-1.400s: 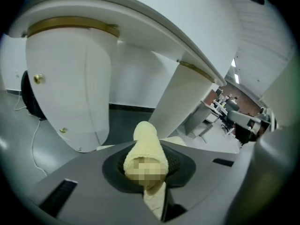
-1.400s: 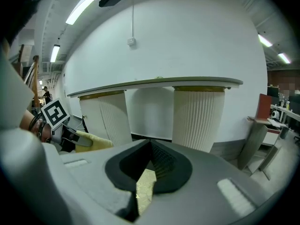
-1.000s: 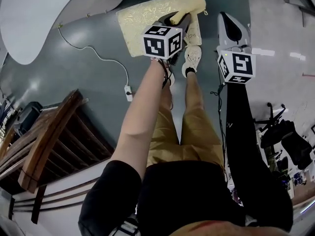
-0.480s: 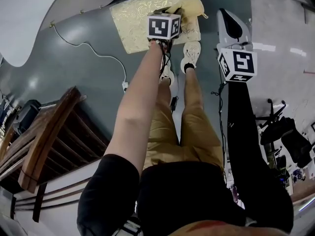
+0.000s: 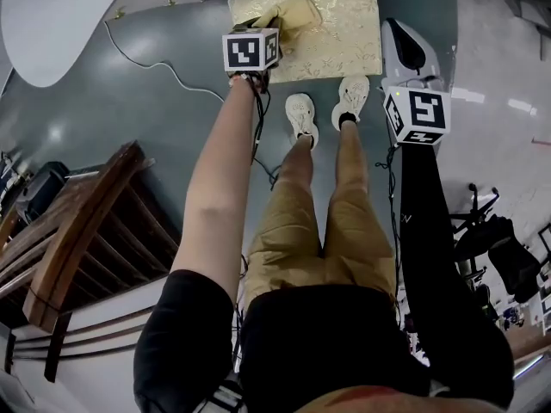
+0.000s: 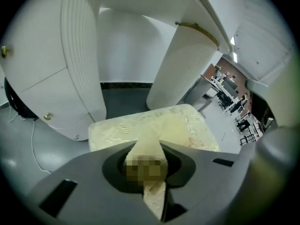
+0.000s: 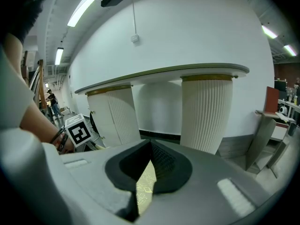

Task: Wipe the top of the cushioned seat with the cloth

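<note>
Seat [image 5: 344,33] lies on the grey floor [image 5: 129,101], just ahead of the person's feet, its gold-patterned top facing up. The cloth [image 5: 297,14], a pale yellow bundle, rests on that top toward the far left corner. A second ago it sat at the seat's right edge, so it has swept across most of the top. That reads as one wiping stroke from right to left, with the near part of the top likely yet to be covered.

The left tool [image 5: 274,26] is clamped shut on the cloth, which bunches out between its jaws and down onto the seat. The right tool [image 7: 149,149] hangs off the seat's right edge, as it did before. Its jaws meet at the tips and grip nothing; only a sliver of the seat's pattern shows through the slit below them.

No brand or label can be read. Each tool's cube [image 5: 250,51] carries black-and-white square markers, not letters. A small pale mark on the dark right sleeve [image 5: 422,231] may be print, but it is too small to tell.
</note>
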Motion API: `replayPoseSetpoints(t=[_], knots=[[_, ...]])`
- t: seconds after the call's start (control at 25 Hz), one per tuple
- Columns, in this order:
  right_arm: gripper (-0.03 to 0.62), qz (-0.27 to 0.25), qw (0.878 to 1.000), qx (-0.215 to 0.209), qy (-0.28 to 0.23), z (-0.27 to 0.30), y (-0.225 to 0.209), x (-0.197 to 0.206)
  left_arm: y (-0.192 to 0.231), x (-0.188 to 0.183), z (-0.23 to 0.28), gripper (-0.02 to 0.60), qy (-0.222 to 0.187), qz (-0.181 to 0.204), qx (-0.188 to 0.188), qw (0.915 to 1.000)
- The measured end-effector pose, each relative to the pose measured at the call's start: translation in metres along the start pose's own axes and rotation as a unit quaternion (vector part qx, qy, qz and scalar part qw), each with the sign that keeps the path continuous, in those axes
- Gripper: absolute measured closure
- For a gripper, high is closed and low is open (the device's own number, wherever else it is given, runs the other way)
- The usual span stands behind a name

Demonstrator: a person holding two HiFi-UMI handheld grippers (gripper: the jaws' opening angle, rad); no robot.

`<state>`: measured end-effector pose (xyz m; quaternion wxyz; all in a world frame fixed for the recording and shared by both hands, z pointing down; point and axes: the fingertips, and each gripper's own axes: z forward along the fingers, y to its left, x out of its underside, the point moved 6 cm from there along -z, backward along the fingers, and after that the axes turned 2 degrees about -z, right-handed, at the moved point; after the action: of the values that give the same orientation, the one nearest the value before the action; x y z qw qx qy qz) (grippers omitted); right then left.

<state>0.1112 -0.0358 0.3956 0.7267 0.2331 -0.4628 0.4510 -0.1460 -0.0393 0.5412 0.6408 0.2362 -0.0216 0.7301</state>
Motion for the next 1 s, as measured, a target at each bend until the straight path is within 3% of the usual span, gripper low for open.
replayPoseSetpoints(t=[0.2,0.52,0.8,1.0], knots=[[0.592,-0.005,1.0,-0.002,0.0,0.008,0.027,-0.007,0.057,0.013,-0.022,0.523,0.004,-0.025,-0.03,0.9992],[0.592,-0.011,1.0,0.015,-0.007,0.007,0.048,-0.014,0.125,0.039,-0.054,0.523,0.034,-0.046,-0.115,0.9917],[0.592,-0.01,0.999,0.036,-0.002,-0.011,0.051,-0.011,0.147,0.05,-0.082,0.523,0.034,-0.048,-0.13,0.9898],[0.592,-0.015,0.999,0.034,-0.004,-0.019,0.044,-0.012,0.137,0.05,-0.096,0.523,0.013,-0.037,-0.136,0.9899]])
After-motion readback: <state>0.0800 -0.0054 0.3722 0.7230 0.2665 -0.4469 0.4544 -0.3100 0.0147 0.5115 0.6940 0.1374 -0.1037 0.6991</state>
